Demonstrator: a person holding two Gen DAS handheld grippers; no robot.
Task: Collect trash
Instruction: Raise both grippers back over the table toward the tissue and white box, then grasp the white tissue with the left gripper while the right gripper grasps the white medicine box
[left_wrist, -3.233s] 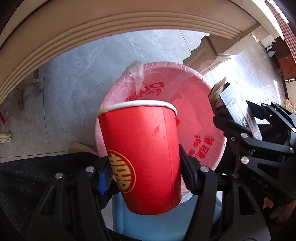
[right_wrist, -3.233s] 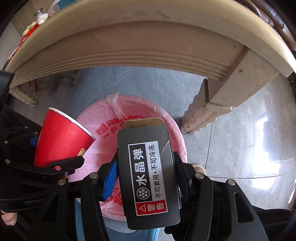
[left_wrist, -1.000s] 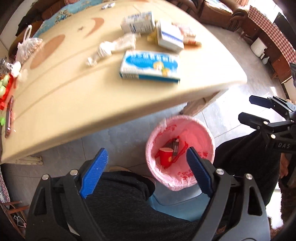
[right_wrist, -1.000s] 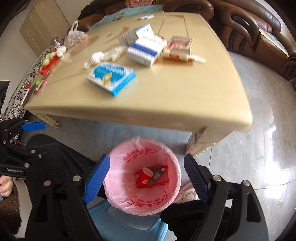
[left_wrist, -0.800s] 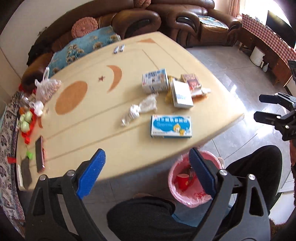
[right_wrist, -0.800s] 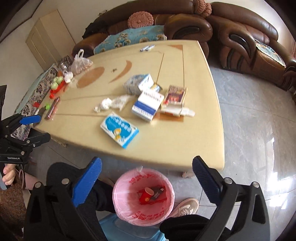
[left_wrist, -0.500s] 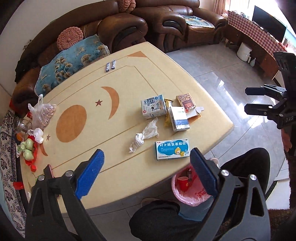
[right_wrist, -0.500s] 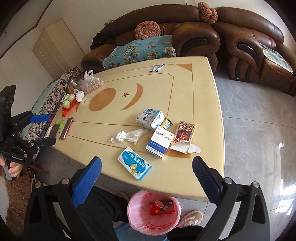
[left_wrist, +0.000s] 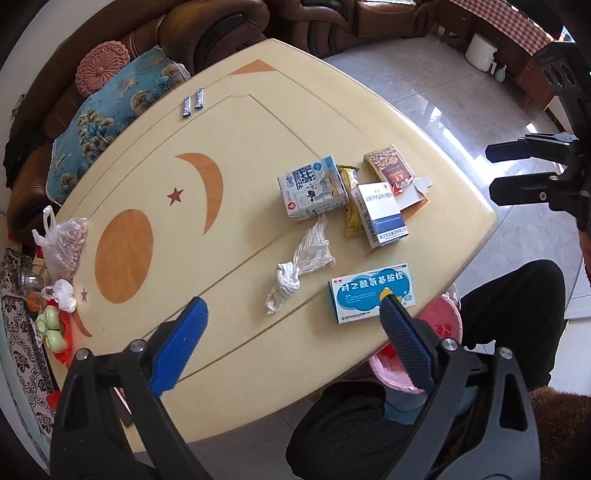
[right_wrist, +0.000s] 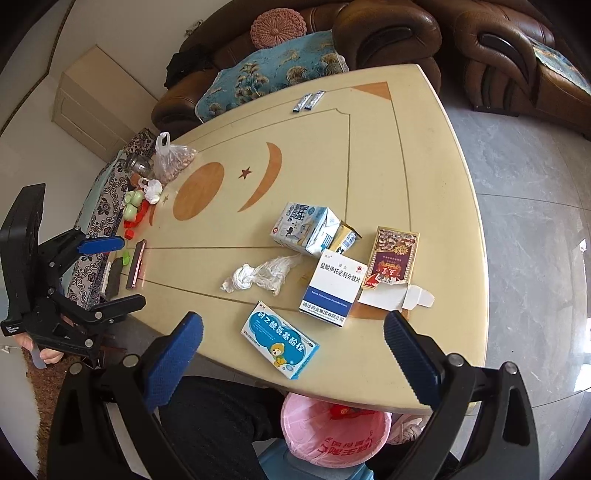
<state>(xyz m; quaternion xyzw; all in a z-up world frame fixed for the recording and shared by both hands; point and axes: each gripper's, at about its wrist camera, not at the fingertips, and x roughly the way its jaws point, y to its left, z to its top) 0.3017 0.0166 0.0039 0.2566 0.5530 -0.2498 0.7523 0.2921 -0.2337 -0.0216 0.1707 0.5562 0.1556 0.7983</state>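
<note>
Glossy cream table (right_wrist: 424, 155) bears cardboard boxes (right_wrist: 334, 286) and crumpled tissue (right_wrist: 258, 275).

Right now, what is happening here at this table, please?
A person is clearing trash from the table with a gripper in each hand. Both the left gripper and the right gripper are open and empty, held above the table. Waiting on it are a blue medicine box, a white medicine box, a milk carton, a crumpled tissue and a red box. The pink-lined bin stands on the floor, partly under the near edge.
</note>
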